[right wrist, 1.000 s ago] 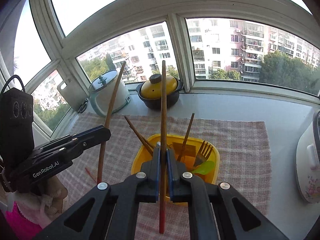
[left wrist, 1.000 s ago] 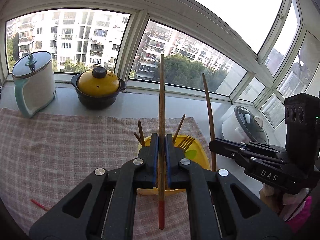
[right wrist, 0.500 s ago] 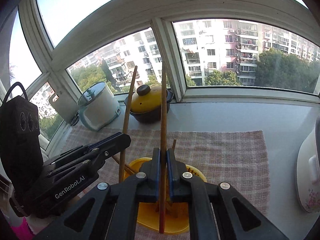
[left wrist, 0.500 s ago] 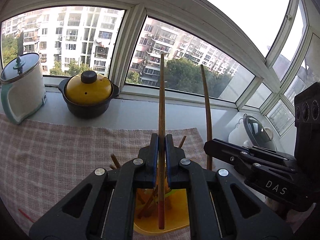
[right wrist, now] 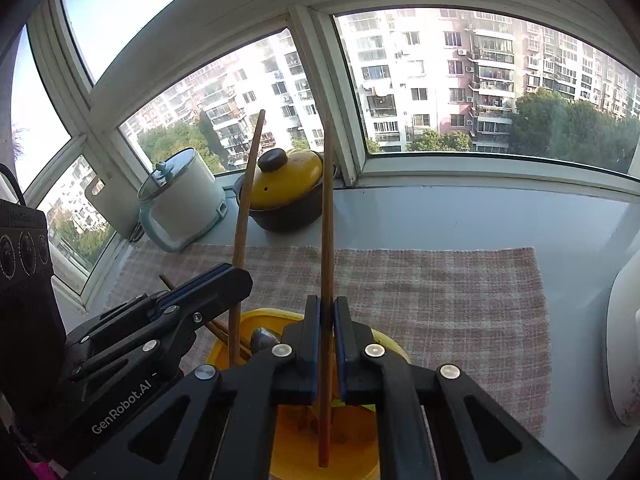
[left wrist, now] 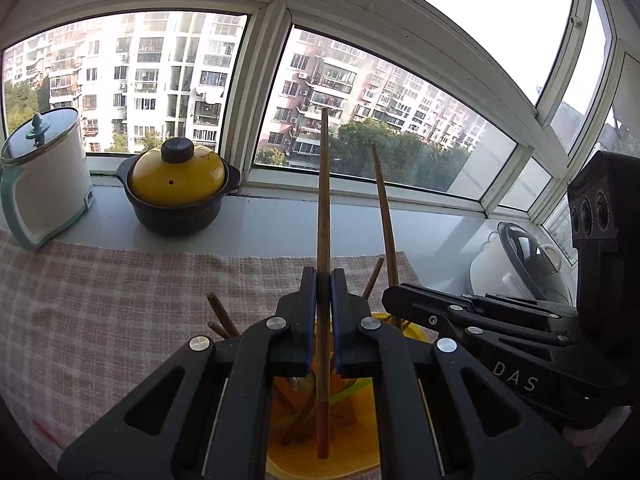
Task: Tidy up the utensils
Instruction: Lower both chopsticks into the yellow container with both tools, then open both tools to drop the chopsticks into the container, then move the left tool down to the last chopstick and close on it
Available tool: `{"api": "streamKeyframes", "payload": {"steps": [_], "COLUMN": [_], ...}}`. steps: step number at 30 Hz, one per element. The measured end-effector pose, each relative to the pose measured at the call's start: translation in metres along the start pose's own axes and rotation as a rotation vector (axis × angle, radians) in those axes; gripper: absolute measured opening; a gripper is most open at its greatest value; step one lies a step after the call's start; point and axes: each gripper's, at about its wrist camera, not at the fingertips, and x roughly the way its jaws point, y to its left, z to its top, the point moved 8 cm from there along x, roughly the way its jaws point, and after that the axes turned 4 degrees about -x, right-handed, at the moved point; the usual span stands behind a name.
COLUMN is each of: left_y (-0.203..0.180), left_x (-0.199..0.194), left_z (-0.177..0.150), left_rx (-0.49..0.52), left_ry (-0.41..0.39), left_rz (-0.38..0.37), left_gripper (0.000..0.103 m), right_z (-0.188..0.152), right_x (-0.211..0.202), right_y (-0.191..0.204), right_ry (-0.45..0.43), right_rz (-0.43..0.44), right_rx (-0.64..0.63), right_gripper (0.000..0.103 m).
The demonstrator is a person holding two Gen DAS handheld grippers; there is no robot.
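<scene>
Left wrist view: L gripper (left wrist: 323, 280) clamped on a chopstick (left wrist: 322, 200), stick upright, red tip down at 6 o'clock over the yellow bin (left wrist: 360, 460). Bin sits right below the jaws w/ more sticks (left wrist: 218, 312) poking out at approx 10 o'clock of it, plus smth green inside, can't tell what. R gripper (left wrist: 394, 300) at 3 o'clock, tight on a 2nd chopstick (left wrist: 383, 208) which leans a bit left at the top. Checked cloth (left wrist: 100, 312) under the bin, spreads to 9 o'clock. Yellow-lid pot (left wrist: 178, 192) at 11 o'clock on the sill, white kettle (left wrist: 44, 188) at 10 o'clock beside it. White cooker (left wrist: 520, 264) at 3 o'clock behind R gripper.

Right wrist view: R gripper (right wrist: 327, 304) clenched on its chopstick (right wrist: 327, 220), upright, lower end inside the bin (right wrist: 392, 350) at 6 o'clock. L gripper (right wrist: 236, 280) at 9 o'clock, gripping its stick (right wrist: 246, 200), bottom end goes into the bin's left side. Metal spoon bowl (right wrist: 262, 338) in the bin betw the two grippers. Pot (right wrist: 286, 192) at 12 o'clock, kettle (right wrist: 180, 200) at 11. Cloth (right wrist: 440, 300) out to 3 o'clock, cooker (right wrist: 624, 352) at the rt edge.
</scene>
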Motion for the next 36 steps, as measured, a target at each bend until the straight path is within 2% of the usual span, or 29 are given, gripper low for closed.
{"api": "streamKeyframes", "payload": {"steps": [3, 5, 6, 7, 14, 17, 19, 23, 36], "left_y": [-0.002, -0.004, -0.005, -0.005, 0.004, 0.008, 0.010, 0.014, 0.026], "left_x": [0.000, -0.003, -0.004, -0.005, -0.016, -0.023, -0.028, -0.038, -0.073], "left_z": [-0.004, -0.005, -0.006, -0.007, -0.016, -0.021, -0.024, -0.030, -0.052], "left_rx": [0.015, 0.036, 0.045, 0.052, 0.044, 0.050, 0.056, 0.069, 0.108], "left_ry": [0.015, 0.014, 0.018, 0.021, 0.036, 0.041, 0.045, 0.050, 0.081], "left_rz": [-0.008, 0.000, 0.007, 0.011, 0.027, 0.035, 0.037, 0.047, 0.048], "left_gripper": [0.004, 0.004, 0.005, 0.005, 0.005, 0.005, 0.005, 0.005, 0.005], "right_z": [-0.005, -0.008, -0.009, -0.010, -0.024, -0.030, -0.033, -0.038, -0.059], "right_x": [0.000, -0.001, -0.002, -0.004, -0.013, -0.019, -0.024, -0.035, -0.066], "right_y": [0.003, 0.004, 0.005, 0.005, 0.009, 0.010, 0.011, 0.014, 0.034], "right_ry": [0.012, 0.022, 0.023, 0.022, 0.039, 0.037, 0.024, 0.011, -0.032], "right_rz": [-0.004, -0.011, -0.010, -0.011, -0.027, -0.046, -0.064, -0.071, -0.114], "right_rx": [-0.013, -0.016, -0.015, -0.015, -0.023, -0.030, -0.037, -0.039, -0.058], "right_gripper": [0.005, 0.012, 0.023, 0.031, 0.032, 0.041, 0.053, 0.055, 0.073]}}
